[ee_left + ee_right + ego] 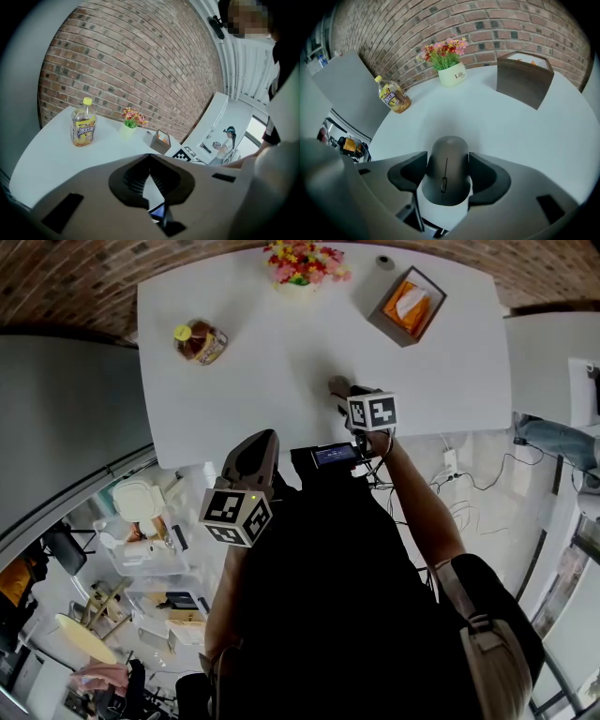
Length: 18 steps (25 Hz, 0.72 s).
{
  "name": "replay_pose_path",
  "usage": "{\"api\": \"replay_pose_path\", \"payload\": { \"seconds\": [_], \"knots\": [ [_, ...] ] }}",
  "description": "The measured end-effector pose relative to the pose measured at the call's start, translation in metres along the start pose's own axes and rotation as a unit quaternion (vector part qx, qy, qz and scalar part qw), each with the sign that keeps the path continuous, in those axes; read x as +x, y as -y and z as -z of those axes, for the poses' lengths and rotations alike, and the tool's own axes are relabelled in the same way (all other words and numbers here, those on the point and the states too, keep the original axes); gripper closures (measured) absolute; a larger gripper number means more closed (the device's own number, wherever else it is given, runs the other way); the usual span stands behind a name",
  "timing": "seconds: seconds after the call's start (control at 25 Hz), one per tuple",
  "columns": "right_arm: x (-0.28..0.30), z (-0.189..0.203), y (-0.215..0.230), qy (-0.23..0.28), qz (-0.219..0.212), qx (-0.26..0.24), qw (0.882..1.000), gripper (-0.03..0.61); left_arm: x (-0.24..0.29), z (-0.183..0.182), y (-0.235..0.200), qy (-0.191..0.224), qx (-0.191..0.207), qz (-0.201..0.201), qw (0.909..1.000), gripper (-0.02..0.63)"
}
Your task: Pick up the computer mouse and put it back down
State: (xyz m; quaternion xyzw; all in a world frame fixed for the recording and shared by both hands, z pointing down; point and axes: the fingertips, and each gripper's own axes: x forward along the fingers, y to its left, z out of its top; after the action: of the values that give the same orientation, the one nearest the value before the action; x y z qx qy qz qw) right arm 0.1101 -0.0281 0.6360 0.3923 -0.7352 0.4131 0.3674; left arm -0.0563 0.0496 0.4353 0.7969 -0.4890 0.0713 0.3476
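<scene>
A dark grey computer mouse [446, 171] sits between the jaws of my right gripper [447, 164], and both pads press against its sides. It casts a soft shadow on the white table [525, 136] right beneath it; whether it touches the top I cannot tell. In the head view the mouse [338, 385] pokes out past the right gripper [345, 396] near the table's front edge. My left gripper [262, 442] hovers off the front edge with its jaws together and nothing in them; the left gripper view shows the left gripper [150, 157] with its tips meeting.
A bottle of yellow-labelled tea [199, 341] stands at the far left of the table [281, 362]. A pot of flowers [302, 263] and a brown tissue box [407, 306] stand at the back. Cables and crates lie on the floor below the edge.
</scene>
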Motion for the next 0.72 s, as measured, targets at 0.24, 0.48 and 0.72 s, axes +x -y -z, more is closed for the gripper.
{"api": "replay_pose_path", "payload": {
  "seconds": [0.24, 0.48, 0.72],
  "knots": [
    [0.004, 0.006, 0.005, -0.009, 0.007, 0.004, 1.0, 0.284, 0.002, 0.0, 0.002, 0.0, 0.001, 0.003, 1.0, 0.604],
    [0.007, 0.008, 0.01, -0.019, 0.014, 0.001, 1.0, 0.284, 0.001, -0.001, 0.003, 0.0, 0.002, 0.003, 1.0, 0.604],
    [0.01, 0.013, 0.013, -0.028, 0.018, -0.001, 0.999, 0.284, 0.0, 0.001, 0.003, 0.001, 0.001, 0.002, 1.0, 0.604]
  ]
}}
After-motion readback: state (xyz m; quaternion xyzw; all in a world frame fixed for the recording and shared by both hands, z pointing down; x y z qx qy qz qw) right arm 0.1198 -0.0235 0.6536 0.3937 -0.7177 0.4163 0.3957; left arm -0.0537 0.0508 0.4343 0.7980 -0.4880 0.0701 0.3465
